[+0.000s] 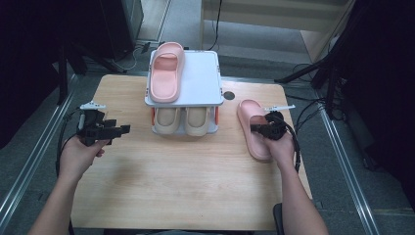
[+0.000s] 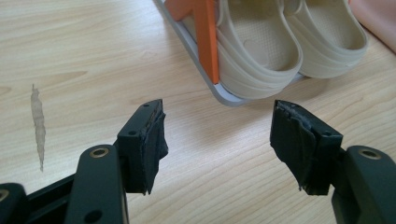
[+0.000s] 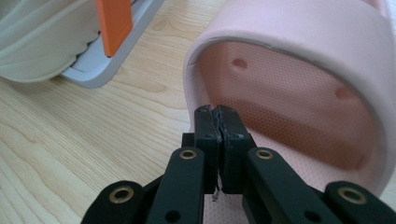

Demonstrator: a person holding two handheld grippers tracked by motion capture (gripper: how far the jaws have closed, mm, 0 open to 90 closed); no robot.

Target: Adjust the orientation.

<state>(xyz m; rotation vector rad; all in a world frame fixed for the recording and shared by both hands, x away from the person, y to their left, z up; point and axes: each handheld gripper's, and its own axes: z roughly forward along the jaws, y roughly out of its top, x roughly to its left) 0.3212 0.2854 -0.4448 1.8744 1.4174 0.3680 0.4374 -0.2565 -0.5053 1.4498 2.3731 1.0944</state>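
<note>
A pink slipper (image 1: 248, 111) lies on the wooden table (image 1: 186, 171) to the right of a white two-tier shoe rack (image 1: 201, 73). My right gripper (image 1: 255, 129) hovers over its strap, jaws shut. In the right gripper view, the right gripper (image 3: 218, 114) shows its pads pressed together with nothing between them, just before the strap opening of the pink slipper (image 3: 303, 93). The matching pink slipper (image 1: 165, 73) rests on the rack's top shelf at the left. My left gripper (image 1: 120, 128) is held open over the table left of the rack, and the left gripper (image 2: 219, 140) is empty.
Two beige slippers (image 1: 182, 120) fill the rack's lower shelf, and the beige slippers (image 2: 280, 46) sit beside an orange post (image 2: 207, 37). A round hole (image 1: 228, 95) marks the table behind the loose slipper. Dark stands and cables surround the table.
</note>
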